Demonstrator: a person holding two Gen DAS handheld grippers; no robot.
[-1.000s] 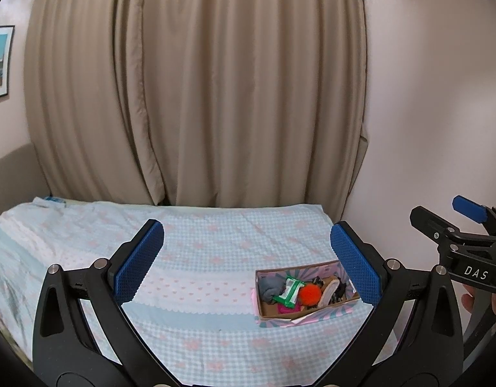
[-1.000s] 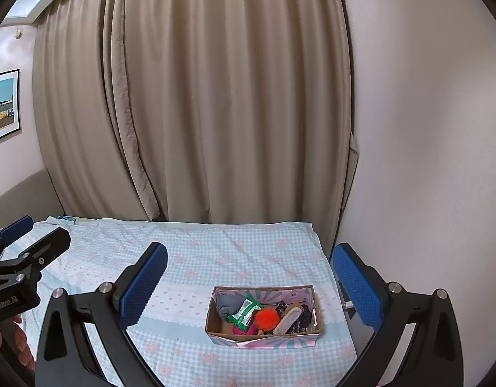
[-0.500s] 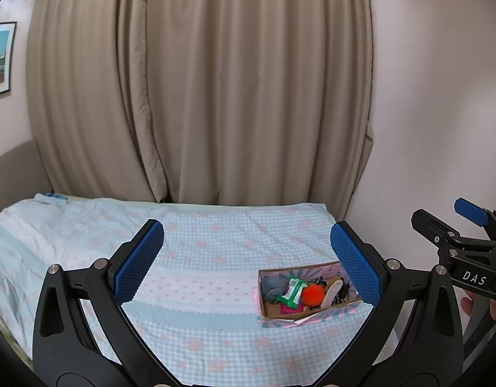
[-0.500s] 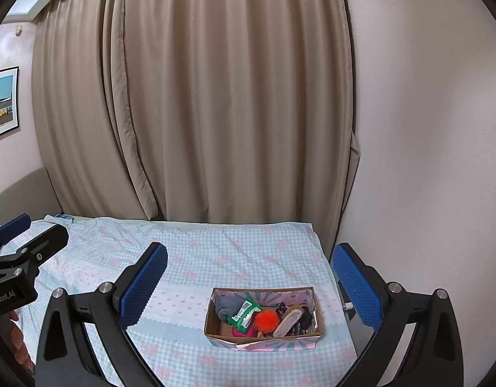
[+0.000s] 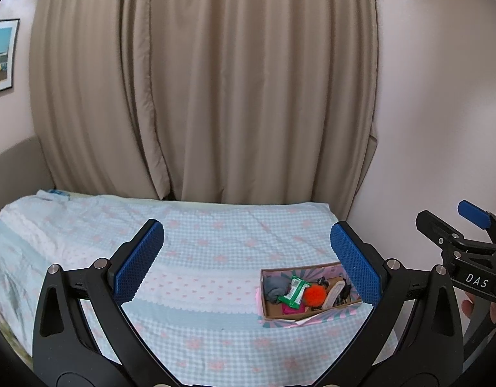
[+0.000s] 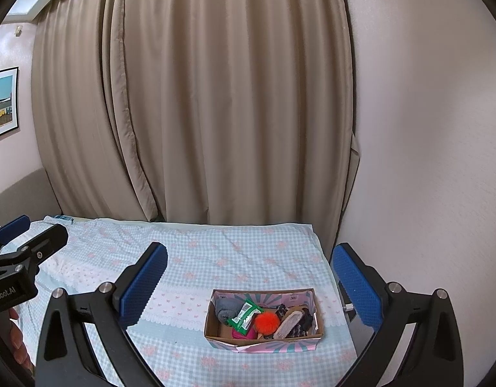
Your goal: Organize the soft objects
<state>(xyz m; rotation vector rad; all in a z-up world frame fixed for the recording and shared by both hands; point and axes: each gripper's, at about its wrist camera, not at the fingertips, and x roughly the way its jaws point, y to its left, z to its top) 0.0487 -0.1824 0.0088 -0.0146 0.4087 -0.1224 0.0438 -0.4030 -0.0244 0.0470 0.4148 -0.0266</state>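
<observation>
A small cardboard box (image 6: 215, 329) (image 5: 312, 314) with a pink and teal patterned outside sits on the bed near its right edge. Inside lie a grey rolled cloth (image 6: 224, 309) (image 5: 274, 287), a green packet (image 6: 244, 314) (image 5: 294, 292), an orange pompom (image 6: 266, 321) (image 5: 314, 294), a pink item (image 6: 243, 334), a beige pad (image 6: 288, 322) and dark pieces (image 6: 304, 321). My left gripper (image 5: 248, 267) and right gripper (image 6: 249, 285) both hang open and empty above the bed, well short of the box. Each gripper shows at the edge of the other's view.
The bed (image 6: 189, 258) wears a light blue checked sheet with pink motifs. Beige curtains (image 6: 215, 96) hang behind it. A pale wall (image 6: 425, 161) stands close on the right, with a narrow gap beside the bed. A framed picture (image 6: 1, 103) hangs at the left.
Both views have drifted slightly back and up; the box sits a little lower and smaller. Both grippers stay open and empty.
</observation>
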